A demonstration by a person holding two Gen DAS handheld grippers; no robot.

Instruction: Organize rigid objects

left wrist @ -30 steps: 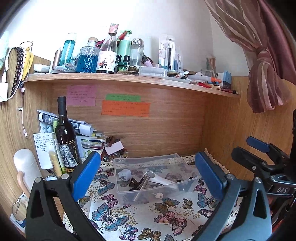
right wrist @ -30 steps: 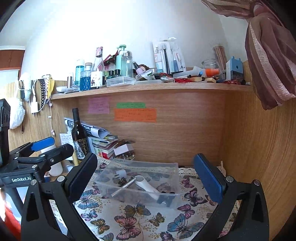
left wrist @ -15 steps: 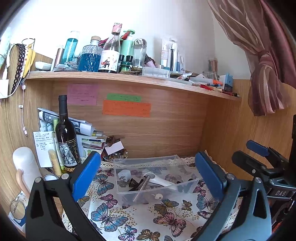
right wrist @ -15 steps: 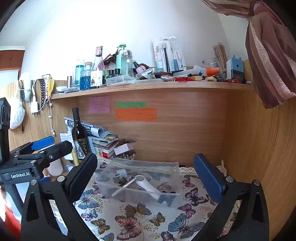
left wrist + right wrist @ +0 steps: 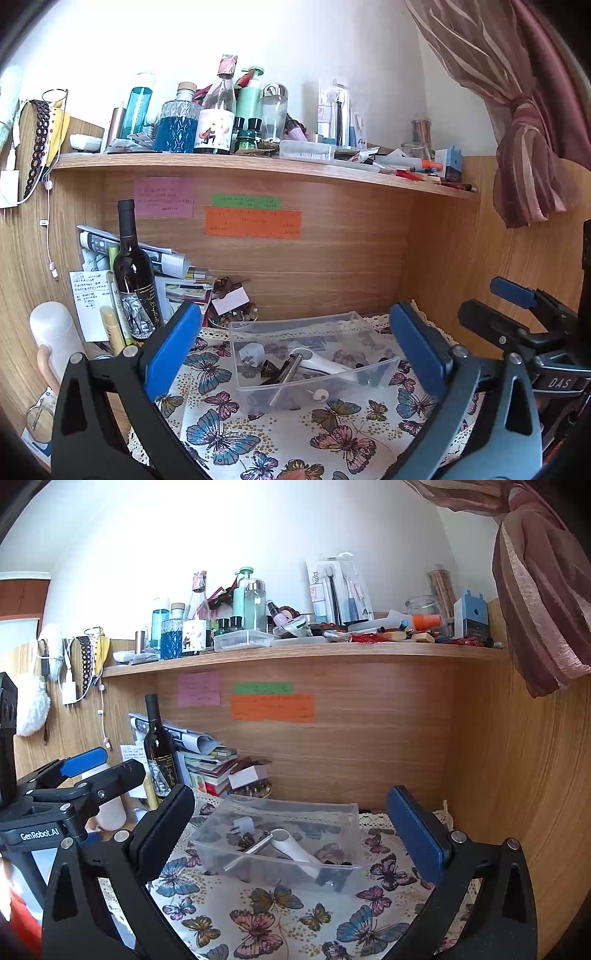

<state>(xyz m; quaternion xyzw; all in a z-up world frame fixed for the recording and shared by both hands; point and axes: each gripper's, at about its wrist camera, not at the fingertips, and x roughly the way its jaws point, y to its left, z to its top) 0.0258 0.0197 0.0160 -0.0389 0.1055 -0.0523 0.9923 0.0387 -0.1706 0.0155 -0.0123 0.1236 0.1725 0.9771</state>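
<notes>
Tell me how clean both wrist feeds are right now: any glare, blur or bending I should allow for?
Left wrist view: sharp, even daylight; fisheye bows the shelf downward toward the right; dark vignette in the corners. Right wrist view: equally sharp, white wall bright but not blown out; the clear bin shows mild sheen, contents still readable; the shelf edge curves similarly.

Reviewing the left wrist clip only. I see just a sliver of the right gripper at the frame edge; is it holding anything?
Observer: No. The right gripper has its jaws wide apart and empty, framing the clear bin.
Operator: Any branding on the left tool?
Observer: Yes, the body of the left gripper reads GenRobot.AI.
Operator: Anything hanging further left than I can see?
Observer: A white fluffy item hangs at the far left.
</notes>
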